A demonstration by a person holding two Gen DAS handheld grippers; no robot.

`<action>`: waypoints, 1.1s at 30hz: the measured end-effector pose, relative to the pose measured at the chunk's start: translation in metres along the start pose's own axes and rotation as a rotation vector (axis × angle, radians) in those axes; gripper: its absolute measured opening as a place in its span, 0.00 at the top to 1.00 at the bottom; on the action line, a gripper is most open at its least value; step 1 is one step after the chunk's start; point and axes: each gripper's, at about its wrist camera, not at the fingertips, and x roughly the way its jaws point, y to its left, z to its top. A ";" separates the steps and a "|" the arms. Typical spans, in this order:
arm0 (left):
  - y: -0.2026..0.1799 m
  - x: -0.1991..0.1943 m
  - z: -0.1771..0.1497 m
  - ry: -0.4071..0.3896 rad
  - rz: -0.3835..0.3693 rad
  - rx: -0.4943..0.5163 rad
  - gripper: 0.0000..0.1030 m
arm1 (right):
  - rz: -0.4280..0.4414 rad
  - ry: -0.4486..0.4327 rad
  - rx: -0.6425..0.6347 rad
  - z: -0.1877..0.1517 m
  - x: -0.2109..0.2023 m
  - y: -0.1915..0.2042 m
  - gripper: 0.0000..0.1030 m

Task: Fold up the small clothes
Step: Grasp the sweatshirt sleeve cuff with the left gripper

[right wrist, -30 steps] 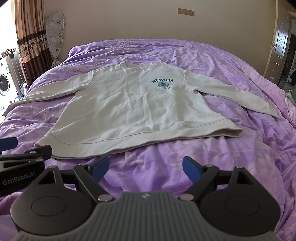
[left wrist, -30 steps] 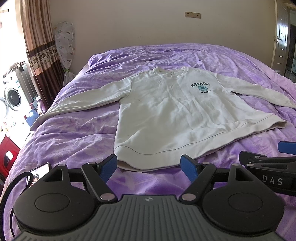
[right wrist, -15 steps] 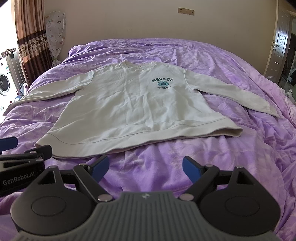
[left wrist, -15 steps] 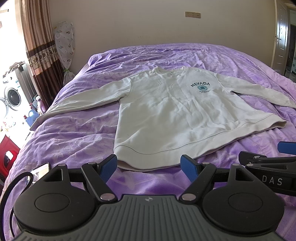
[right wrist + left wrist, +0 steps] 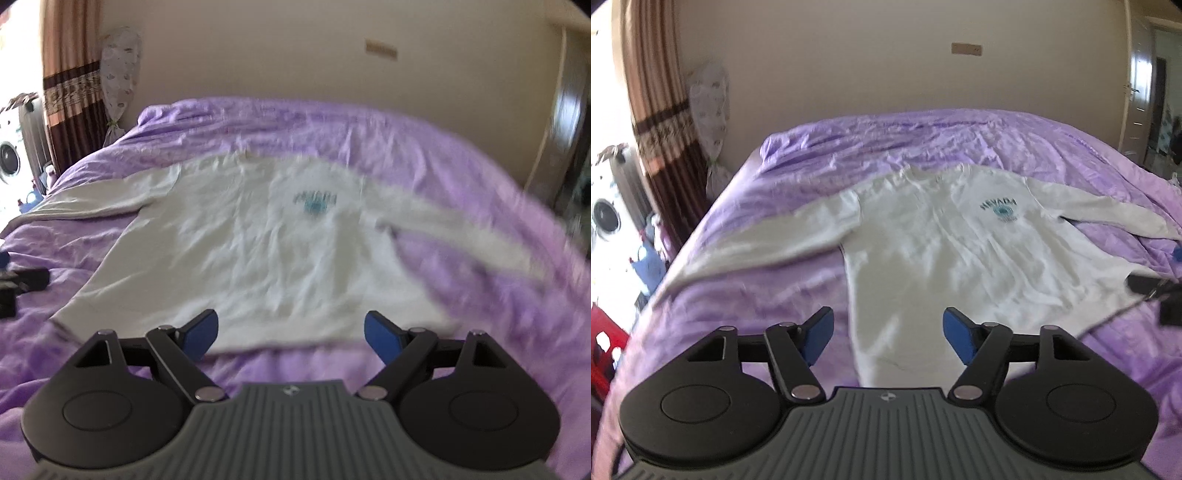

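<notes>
A cream long-sleeved sweatshirt (image 5: 945, 251) with a green "NEVADA" print lies flat, front up, on the purple bedspread (image 5: 757, 295), sleeves spread to both sides. It also shows, blurred, in the right wrist view (image 5: 280, 254). My left gripper (image 5: 888, 332) is open and empty, over the hem's left corner. My right gripper (image 5: 291, 334) is open and empty, over the hem toward its right end. Each gripper shows at the edge of the other's view: the right one (image 5: 1152, 291), the left one (image 5: 22, 280).
The bed fills both views, with a beige wall behind. A brown curtain (image 5: 661, 122), a washing machine (image 5: 605, 221) and floor clutter stand off the bed's left side. A door (image 5: 1141, 81) is at the right.
Both grippers have moved forward over the sweatshirt's hem, from above the bare bedspread in front of it. Both views are now motion-blurred. The jaws stay open.
</notes>
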 end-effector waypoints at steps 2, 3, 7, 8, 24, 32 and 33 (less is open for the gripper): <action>0.016 0.004 0.012 -0.022 0.020 0.011 0.28 | 0.004 -0.065 -0.033 0.010 -0.001 -0.005 0.20; 0.029 0.005 0.019 -0.037 0.033 0.007 0.28 | 0.016 -0.097 -0.044 0.014 -0.002 -0.007 0.20; 0.087 0.021 0.044 -0.034 0.061 -0.077 0.28 | 0.067 -0.207 -0.036 0.037 0.003 -0.026 0.20; 0.102 0.026 0.049 -0.027 0.066 -0.108 0.28 | 0.057 -0.219 -0.035 0.042 0.007 -0.028 0.20; 0.327 0.119 0.003 0.008 0.115 -0.696 0.28 | 0.162 -0.092 -0.030 0.078 0.153 -0.020 0.20; 0.388 0.169 -0.055 -0.022 0.083 -1.116 0.28 | 0.285 -0.122 -0.004 0.083 0.191 0.007 0.20; 0.395 0.174 -0.061 -0.023 0.083 -1.171 0.28 | 0.305 -0.105 -0.005 0.084 0.195 0.011 0.20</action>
